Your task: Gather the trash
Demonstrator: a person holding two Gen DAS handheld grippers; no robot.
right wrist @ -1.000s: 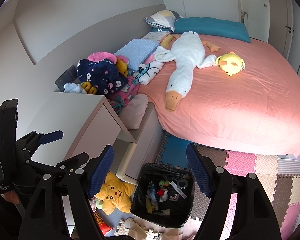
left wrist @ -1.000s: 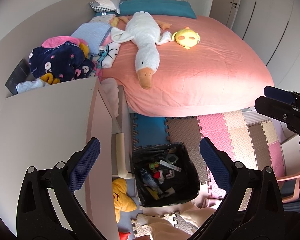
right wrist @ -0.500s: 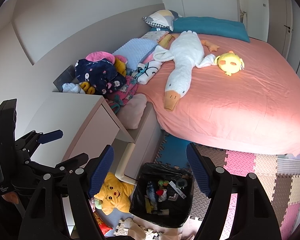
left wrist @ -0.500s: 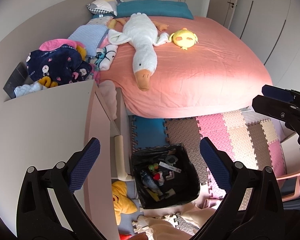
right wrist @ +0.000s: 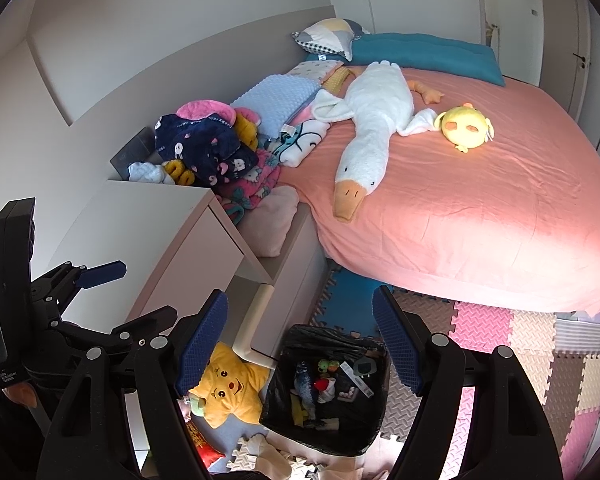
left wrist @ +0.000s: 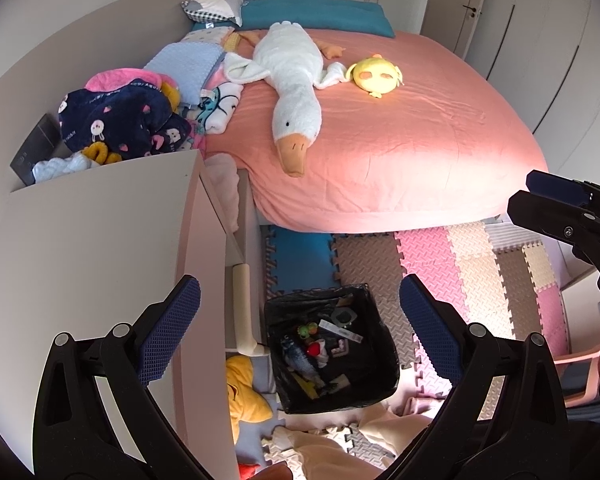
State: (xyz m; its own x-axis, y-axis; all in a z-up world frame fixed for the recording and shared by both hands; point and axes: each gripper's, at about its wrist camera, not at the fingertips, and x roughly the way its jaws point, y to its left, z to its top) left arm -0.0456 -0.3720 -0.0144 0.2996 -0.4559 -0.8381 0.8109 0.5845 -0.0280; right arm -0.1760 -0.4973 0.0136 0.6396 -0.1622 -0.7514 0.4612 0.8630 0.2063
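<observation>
A black-bagged trash bin (left wrist: 374,378) stands on the floor between the bed and a white cabinet. In it lie a dark fish-shaped item (left wrist: 300,360), a red piece (left wrist: 315,347), a green piece (left wrist: 306,330) and a white strip (left wrist: 340,330). My left gripper (left wrist: 300,320) hovers high above the bin, open, with nothing between its blue pads. My right gripper (right wrist: 300,340) is also open and empty above the bin (right wrist: 274,404). Each gripper shows at the edge of the other's view: the right gripper (left wrist: 560,208) at the right edge, the left gripper (right wrist: 80,300) at the left edge.
A pink bed (left wrist: 400,140) carries a white goose plush (left wrist: 296,80), a yellow chick plush (left wrist: 374,76) and a clothes pile (left wrist: 116,120). The white cabinet (left wrist: 92,260) is on the left. A yellow star plush (right wrist: 228,388) lies beside the bin. Foam mat tiles (left wrist: 480,264) cover the floor.
</observation>
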